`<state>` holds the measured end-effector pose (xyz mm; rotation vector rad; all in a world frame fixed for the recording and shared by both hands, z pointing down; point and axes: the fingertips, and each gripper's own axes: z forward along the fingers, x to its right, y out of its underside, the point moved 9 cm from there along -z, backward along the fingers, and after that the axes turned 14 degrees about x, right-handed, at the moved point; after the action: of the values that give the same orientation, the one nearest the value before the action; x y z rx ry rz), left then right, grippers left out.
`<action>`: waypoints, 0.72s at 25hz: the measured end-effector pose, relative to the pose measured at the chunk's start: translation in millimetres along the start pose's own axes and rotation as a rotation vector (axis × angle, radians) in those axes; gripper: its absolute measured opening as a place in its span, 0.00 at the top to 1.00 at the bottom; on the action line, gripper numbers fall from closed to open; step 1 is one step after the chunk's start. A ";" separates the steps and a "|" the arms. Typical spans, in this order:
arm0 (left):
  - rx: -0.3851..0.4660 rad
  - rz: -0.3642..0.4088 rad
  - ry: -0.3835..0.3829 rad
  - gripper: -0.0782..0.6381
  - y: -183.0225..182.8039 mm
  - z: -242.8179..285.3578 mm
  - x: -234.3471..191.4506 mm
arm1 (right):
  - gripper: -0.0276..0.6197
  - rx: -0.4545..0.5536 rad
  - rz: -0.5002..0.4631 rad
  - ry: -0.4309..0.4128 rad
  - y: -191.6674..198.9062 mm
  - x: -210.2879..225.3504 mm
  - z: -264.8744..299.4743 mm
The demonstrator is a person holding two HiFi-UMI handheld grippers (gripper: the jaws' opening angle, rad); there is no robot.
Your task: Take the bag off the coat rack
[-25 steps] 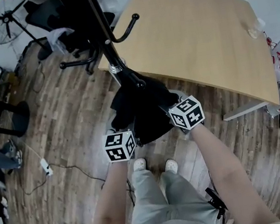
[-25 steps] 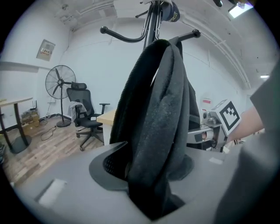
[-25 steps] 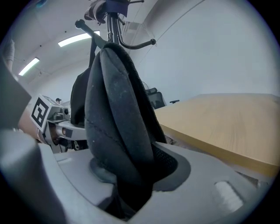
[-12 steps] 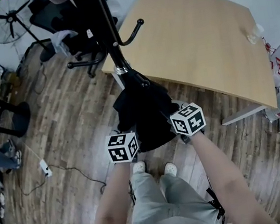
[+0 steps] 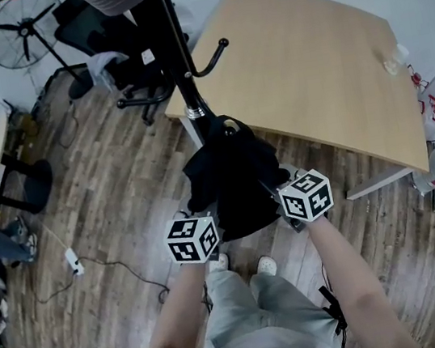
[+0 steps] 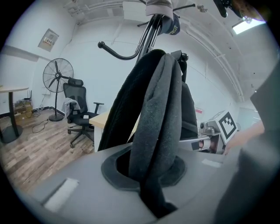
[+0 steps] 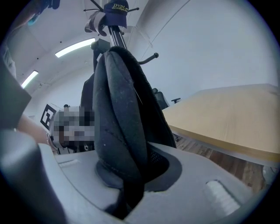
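The left gripper has its grey jaws pressed together on a thick fold of soft, felt-like dark fabric from the bag. The right gripper likewise pinches a padded black fold with a stitched seam and a patch of mesh. The bag is black, limp and rumpled, hanging at the centre of the head view on the coat rack, whose glossy black pole runs toward 12 o'clock. The left gripper is at the bag's 7 o'clock and the right gripper at its 4 o'clock, with a smooth, round-cornered wooden table at 2 o'clock.
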<state>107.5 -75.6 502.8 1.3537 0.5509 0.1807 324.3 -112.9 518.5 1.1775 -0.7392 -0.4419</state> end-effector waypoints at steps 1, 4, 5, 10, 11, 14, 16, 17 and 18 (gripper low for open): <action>0.006 0.003 0.000 0.81 -2.9 -2.0 1.6 | 0.88 0.006 -0.004 0.002 -2.4 -2.4 -1.9; 0.017 0.010 0.003 0.81 -8.3 -8.3 7.7 | 0.88 0.018 -0.014 0.007 -6.5 -8.6 -8.8; 0.022 0.008 0.003 0.81 -9.1 -10.8 10.2 | 0.88 0.019 -0.017 0.008 -7.1 -10.4 -11.6; 0.036 -0.007 0.001 0.81 -12.1 -19.4 21.3 | 0.88 0.012 -0.037 0.019 -10.6 -17.6 -24.7; 0.036 -0.010 0.004 0.81 -12.4 -19.9 23.5 | 0.88 0.009 -0.040 0.026 -11.2 -18.5 -27.6; 0.034 -0.017 0.016 0.81 -10.8 -20.2 30.8 | 0.88 0.003 -0.044 0.050 -10.7 -19.6 -37.8; 0.032 -0.018 0.026 0.81 -8.5 -19.6 36.0 | 0.88 0.000 -0.044 0.066 -9.5 -19.4 -45.3; 0.031 -0.018 0.031 0.81 -7.5 -19.0 38.7 | 0.88 0.001 -0.044 0.075 -9.0 -19.1 -49.1; 0.029 -0.018 0.038 0.81 -7.0 -17.9 41.5 | 0.88 0.003 -0.044 0.084 -8.7 -18.6 -53.1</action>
<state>133.5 -43.6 482.9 1.3755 0.5993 0.1852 350.3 -68.2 494.7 1.2095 -0.6428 -0.4256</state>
